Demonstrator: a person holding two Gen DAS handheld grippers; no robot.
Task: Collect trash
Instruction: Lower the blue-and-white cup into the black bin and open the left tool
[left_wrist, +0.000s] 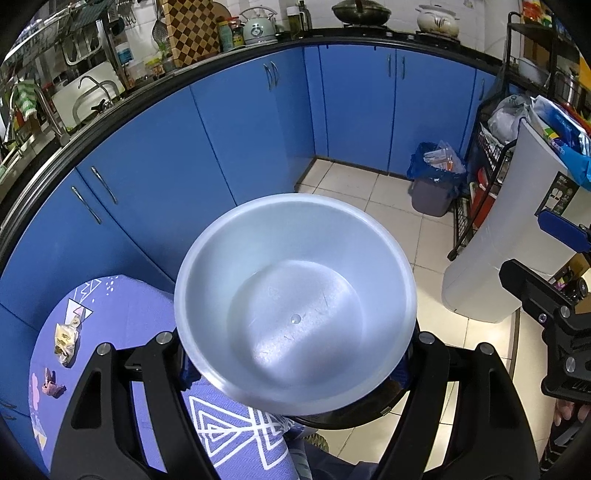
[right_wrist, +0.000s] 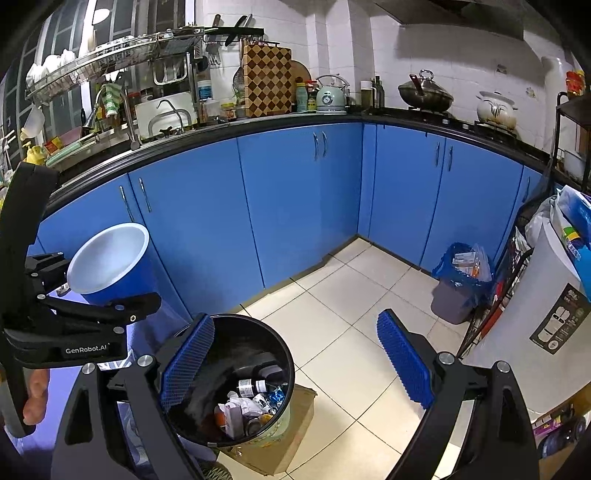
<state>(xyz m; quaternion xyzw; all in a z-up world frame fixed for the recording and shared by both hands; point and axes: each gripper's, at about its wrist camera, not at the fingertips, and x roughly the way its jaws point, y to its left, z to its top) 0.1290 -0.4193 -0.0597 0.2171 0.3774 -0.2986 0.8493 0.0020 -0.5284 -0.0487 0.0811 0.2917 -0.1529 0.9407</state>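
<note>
My left gripper (left_wrist: 295, 384) is shut on a blue bowl (left_wrist: 295, 299) with a white, empty inside, held tilted over the table edge; the bowl hides the fingertips. The bowl also shows at the left of the right wrist view (right_wrist: 107, 262). Two crumpled wrappers (left_wrist: 65, 341) (left_wrist: 51, 384) lie on the purple tablecloth (left_wrist: 122, 321) at the far left. My right gripper (right_wrist: 295, 362) is open and empty, above a round black trash bin (right_wrist: 236, 380) holding bottles and wrappers. The bin's rim peeks out under the bowl (left_wrist: 354, 417).
Blue cabinets (right_wrist: 303, 206) run along the back under a cluttered counter. A grey bin with a blue bag (right_wrist: 458, 284) stands in the far corner. A white appliance (right_wrist: 535, 332) and wire rack stand at the right. The floor is tiled.
</note>
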